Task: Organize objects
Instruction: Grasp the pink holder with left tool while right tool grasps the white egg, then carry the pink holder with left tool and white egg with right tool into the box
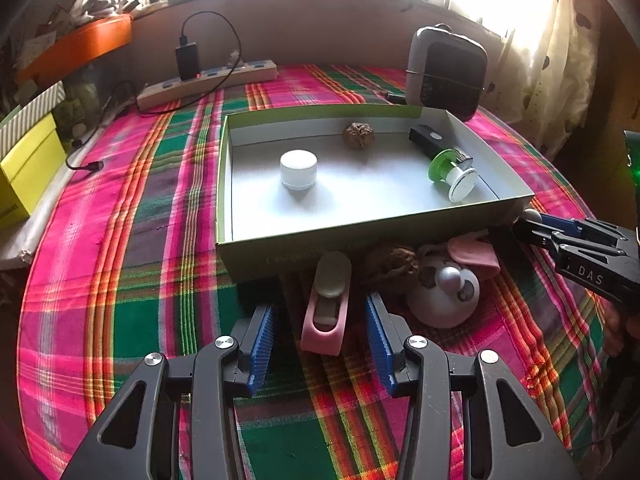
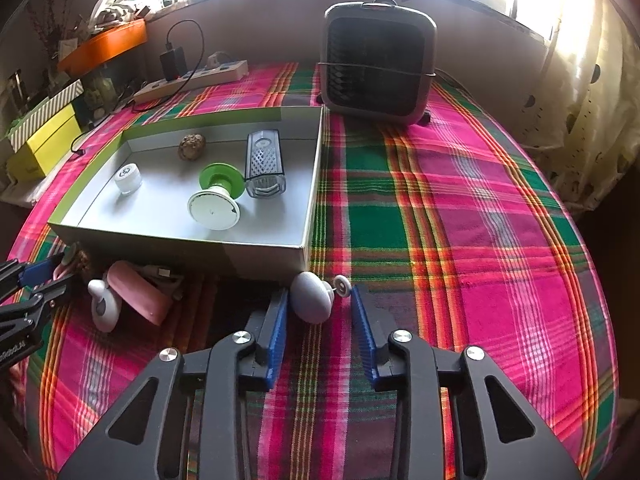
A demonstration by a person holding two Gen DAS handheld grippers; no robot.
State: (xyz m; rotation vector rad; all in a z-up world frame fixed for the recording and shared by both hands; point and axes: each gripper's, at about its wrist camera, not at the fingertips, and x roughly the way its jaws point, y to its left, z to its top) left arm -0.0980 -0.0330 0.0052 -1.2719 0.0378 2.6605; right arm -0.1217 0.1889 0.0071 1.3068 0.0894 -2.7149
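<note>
A grey knob point(image 2: 310, 298) is seen lying by the box's point(image 2: 264, 258) near right corner, its thin stem pointing right, between the open right tongs point(image 2: 320, 318); the left tongs point(image 1: 320, 334) are open around a pink case point(image 1: 326, 312).

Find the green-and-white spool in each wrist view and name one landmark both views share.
Left wrist view: the green-and-white spool lies on its side in the right part of the box, beside its right wall.
Right wrist view: the spool lies mid-box, just left of the clear grater.
Shared landmark: the walnut by the box's far wall.
</note>
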